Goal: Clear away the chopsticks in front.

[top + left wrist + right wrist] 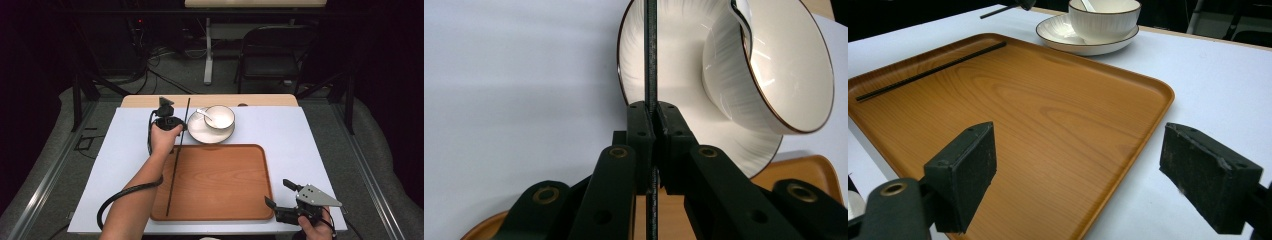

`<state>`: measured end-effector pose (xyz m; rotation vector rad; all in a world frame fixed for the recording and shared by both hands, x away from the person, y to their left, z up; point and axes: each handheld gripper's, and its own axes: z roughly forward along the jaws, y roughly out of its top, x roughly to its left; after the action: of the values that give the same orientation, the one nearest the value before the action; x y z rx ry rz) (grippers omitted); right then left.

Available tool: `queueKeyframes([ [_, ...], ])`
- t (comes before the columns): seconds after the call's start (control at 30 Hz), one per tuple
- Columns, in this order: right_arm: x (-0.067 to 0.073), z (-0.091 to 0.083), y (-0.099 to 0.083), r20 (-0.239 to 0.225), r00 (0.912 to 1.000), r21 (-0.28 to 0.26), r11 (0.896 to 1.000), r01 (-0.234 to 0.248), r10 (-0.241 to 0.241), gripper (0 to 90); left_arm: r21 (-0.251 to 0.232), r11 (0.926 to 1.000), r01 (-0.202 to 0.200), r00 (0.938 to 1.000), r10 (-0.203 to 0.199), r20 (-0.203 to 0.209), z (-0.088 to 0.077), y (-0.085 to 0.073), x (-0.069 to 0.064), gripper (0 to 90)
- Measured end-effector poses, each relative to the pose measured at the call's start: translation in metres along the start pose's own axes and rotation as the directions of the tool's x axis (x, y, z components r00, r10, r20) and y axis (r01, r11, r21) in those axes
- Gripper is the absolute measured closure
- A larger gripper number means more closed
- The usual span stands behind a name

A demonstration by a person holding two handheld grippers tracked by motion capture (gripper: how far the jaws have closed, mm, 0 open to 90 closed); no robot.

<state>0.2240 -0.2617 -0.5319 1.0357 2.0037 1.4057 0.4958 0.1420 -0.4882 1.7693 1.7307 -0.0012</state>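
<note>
Left gripper [170, 122]: fingers [640, 131] clamped flat on a thin black chopstick [651, 55], which runs straight up between the pads and on across the saucer [634, 60]. Grip sits near the stick's upper third; a long tail hangs below, over the tray [220, 185]. Second black chopstick [171, 180] lying along the tray's left edge, apart from the held one.

Right gripper [287, 202]: fingers [965, 172] spread wide, holding nothing, hovering just above the near right corner of the tray.

Step in hand, judged: carrying the held chopstick, probably to lay beside its mate on the tray. To be done well:
- keep the clamp square, since a thin rod pivots easily between flat pads;
- lower the tail first, then flatten the stick parallel to the one already down;
- clear the saucer rim and the bowl [219, 116], spoon [204, 113] inside, just beside the stick's path.

Left hand [165, 137]: forearm extended diagonally up the table [300, 135], wrist straight, gripper pointed away at the far end, just left of the saucer. Right hand [315, 227]: held low at the near edge, gripper aimed inward toward the tray.
</note>
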Motion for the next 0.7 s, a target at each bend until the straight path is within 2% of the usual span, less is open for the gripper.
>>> queueKeyframes([
  [0.23,0.000,0.000,0.000,0.001,1.0000,0.001,1.000,-0.002,0.002,14.7,-0.016,0.9997,-0.020,0.9998,0.020,0.006,-0.020,-0.012,0.010,85.8],
  [0.37,0.000,0.000,0.000,0.002,1.0000,0.001,1.000,-0.002,0.002,14.7,-0.031,0.9993,-0.019,0.9989,0.020,0.042,-0.033,-0.020,0.016,85.7],
  [0.4,0.000,0.000,0.000,0.002,1.0000,0.002,1.000,-0.001,0.001,14.7,-0.021,0.9994,-0.029,0.9984,0.030,0.047,-0.036,-0.022,0.018,85.7],
  [0.7,0.000,0.001,0.000,0.002,1.0000,0.007,1.000,-0.004,0.004,14.6,-0.030,0.9966,-0.077,0.9967,0.078,0.023,-0.059,-0.041,0.027,85.7],
])
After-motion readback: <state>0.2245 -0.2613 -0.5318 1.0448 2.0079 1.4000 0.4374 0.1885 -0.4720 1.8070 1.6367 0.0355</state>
